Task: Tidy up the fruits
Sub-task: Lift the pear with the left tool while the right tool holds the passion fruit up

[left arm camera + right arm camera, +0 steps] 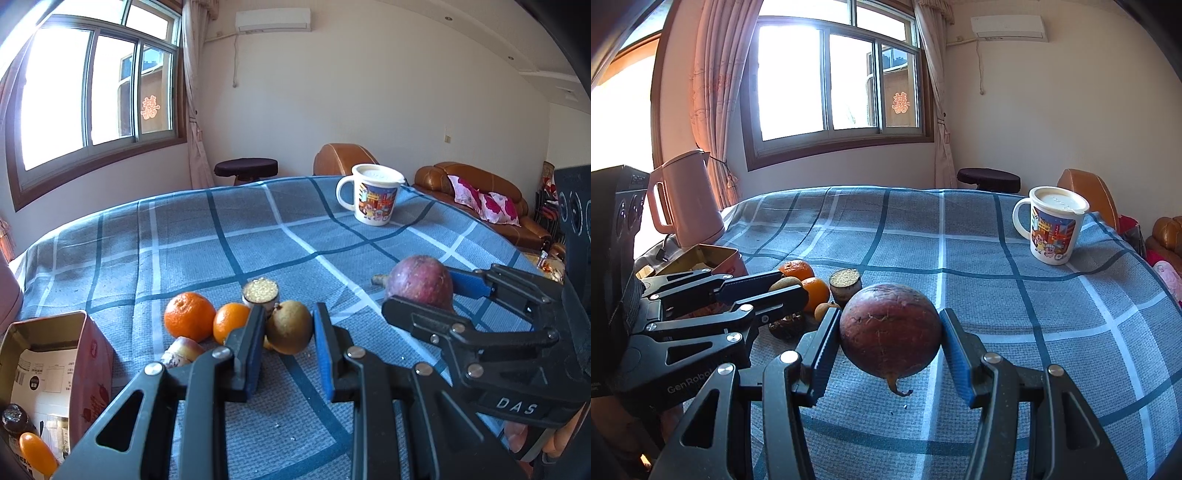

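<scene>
Left wrist view first: at the far left stands an open tin box (pixel 55 354), with a small orange fruit (pixel 35 452) showing at its near lower corner. Just beyond it on the blue checked worktop (pixel 221 240) sits the fruit cluster: two oranges (pixel 189 315), a cut piece of purple sugarcane (pixel 260 291) standing on end, and a brown pear (pixel 290 326) touching the second orange. The left claw (pixel 286 354) hangs over the cloth with its jaws apart and nothing between them, the pear just ahead of its tips. To the right, the right claw (pixel 436 295) is closed around a round purple-red fruit (pixel 419 280). A lidded cartoon mug (pixel 373 199) stands well apart at the far edge.

In the right wrist view the purple-red fruit (pixel 890 332) sits pinched between both pads, stalk end down, seemingly lifted slightly clear of the cloth, though contact underneath is hard to judge.

My reading: one fruit is in hand and ready to be carried to the group or the tin. The next move likely calls for a leftward carry past the left claw, which crowds the path, and a gentle set-down so the round fruit does not roll.
</scene>
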The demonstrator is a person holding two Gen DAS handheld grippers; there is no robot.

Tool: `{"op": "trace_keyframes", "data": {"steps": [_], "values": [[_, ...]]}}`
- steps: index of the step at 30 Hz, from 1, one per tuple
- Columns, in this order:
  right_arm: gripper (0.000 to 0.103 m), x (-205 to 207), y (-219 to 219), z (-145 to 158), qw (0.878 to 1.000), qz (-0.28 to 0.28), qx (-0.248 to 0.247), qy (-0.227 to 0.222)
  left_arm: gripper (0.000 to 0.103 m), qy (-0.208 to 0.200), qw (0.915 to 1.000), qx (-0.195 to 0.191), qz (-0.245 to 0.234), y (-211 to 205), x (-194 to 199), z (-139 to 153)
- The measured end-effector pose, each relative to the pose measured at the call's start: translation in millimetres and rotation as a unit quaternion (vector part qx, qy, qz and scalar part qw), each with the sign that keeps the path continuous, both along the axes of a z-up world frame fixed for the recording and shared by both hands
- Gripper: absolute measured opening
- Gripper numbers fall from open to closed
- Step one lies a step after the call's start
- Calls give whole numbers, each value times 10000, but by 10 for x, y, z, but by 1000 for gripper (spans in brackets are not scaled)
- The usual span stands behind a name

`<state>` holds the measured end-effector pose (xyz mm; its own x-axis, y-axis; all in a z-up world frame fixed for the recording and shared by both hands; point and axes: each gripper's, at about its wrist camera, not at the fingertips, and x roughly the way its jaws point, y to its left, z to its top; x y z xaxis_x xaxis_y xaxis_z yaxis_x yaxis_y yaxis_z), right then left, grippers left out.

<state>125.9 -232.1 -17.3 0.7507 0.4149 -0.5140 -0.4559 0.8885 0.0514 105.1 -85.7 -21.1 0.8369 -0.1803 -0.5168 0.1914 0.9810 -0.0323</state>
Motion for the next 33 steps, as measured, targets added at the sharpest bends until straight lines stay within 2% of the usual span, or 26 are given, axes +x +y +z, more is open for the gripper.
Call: {"op": "trace_keyframes", "data": {"steps": [33], "values": [[55,-165,-35,82,9987,-4,87,-497,27,-525,9986,-59,55,45,-179,86]]}}
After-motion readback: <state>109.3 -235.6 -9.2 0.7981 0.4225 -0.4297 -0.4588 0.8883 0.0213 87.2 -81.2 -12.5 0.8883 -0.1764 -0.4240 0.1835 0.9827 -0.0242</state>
